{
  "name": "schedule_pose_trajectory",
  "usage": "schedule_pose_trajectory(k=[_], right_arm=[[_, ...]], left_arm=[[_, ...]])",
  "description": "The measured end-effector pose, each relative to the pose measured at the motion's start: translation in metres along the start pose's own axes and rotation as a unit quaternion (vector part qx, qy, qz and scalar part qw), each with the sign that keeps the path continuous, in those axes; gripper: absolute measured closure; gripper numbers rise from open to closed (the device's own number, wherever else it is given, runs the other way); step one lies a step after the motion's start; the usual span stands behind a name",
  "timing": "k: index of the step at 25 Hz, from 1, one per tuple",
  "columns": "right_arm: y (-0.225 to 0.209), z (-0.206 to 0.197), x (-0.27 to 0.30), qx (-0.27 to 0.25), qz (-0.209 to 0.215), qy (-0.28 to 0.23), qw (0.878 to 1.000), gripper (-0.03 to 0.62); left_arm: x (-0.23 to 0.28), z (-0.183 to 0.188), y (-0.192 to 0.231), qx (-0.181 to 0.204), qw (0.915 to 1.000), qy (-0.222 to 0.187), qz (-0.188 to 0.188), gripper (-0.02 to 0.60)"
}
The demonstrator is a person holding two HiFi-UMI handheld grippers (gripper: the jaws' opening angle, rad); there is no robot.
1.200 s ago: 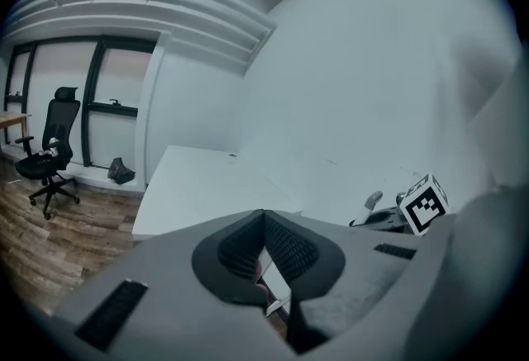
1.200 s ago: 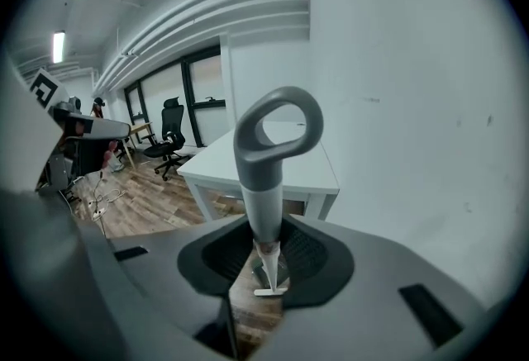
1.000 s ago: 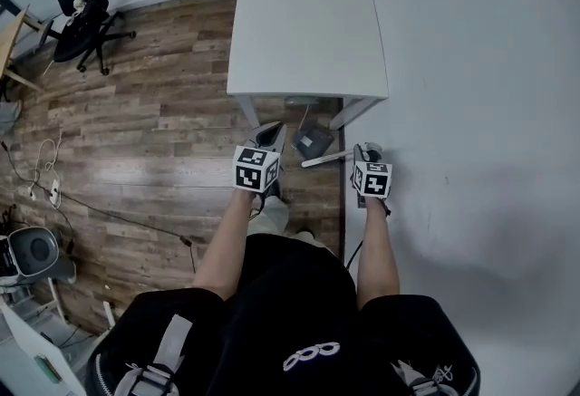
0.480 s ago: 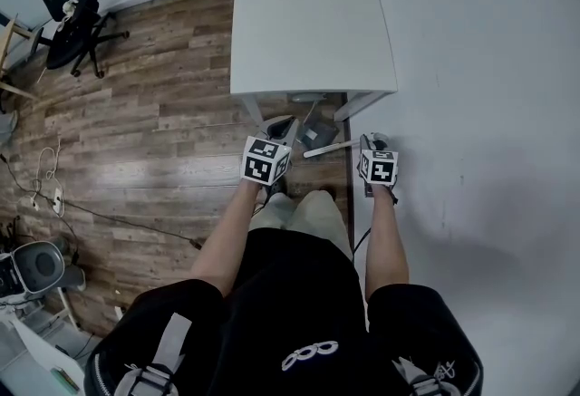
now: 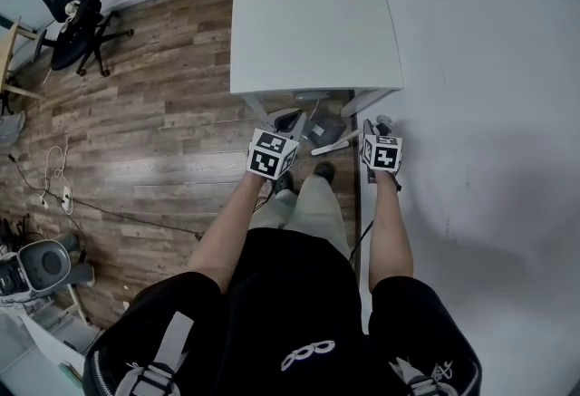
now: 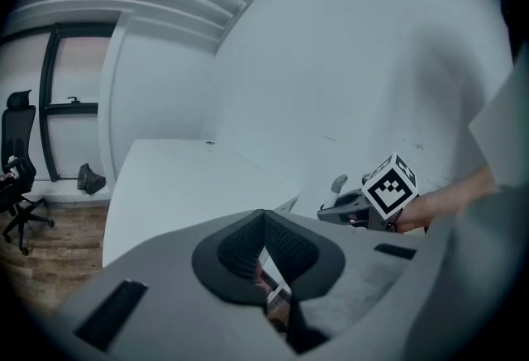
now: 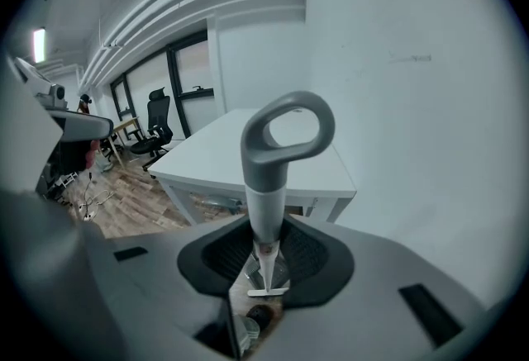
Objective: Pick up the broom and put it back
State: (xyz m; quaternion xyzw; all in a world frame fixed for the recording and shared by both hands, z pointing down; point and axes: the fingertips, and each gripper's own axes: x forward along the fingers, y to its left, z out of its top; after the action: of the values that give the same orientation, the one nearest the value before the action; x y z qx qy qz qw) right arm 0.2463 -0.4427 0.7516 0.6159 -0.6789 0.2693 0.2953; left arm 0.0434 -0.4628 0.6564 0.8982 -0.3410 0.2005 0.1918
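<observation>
Place: office | Evidence: black swivel chair [image 5: 68,9] on a star base, plain white desk [image 5: 313,14] against a white wall [image 5: 489,68] | Floor: wood planks [image 5: 154,131] with loose cables [image 5: 54,177] | Far side: tall dark-framed windows [image 7: 153,74]

We're in a black short-sleeved tee [image 5: 272,294], white logo [image 5: 305,354] on front, grey straps [image 5: 168,344] at the shoulders. Light khaki trousers [image 5: 317,204], dark shoes [image 5: 323,171]. Left gripper [image 5: 288,121] & right gripper [image 5: 372,125]: grey shells [image 7: 413,268], black ribbed pads [image 6: 235,248], b/w marker cube [image 5: 272,155] apiece.
</observation>
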Motion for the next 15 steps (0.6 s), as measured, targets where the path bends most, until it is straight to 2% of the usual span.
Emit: schedule_pose_trajectory(k=[15], right_arm=[[-0.023,0.049,0.063,-0.007,0.026,0.005,1.000,0.479]], left_arm=[[0.042,0.017,0.025,-0.023,0.9991,-0.003,0.036,0.574]])
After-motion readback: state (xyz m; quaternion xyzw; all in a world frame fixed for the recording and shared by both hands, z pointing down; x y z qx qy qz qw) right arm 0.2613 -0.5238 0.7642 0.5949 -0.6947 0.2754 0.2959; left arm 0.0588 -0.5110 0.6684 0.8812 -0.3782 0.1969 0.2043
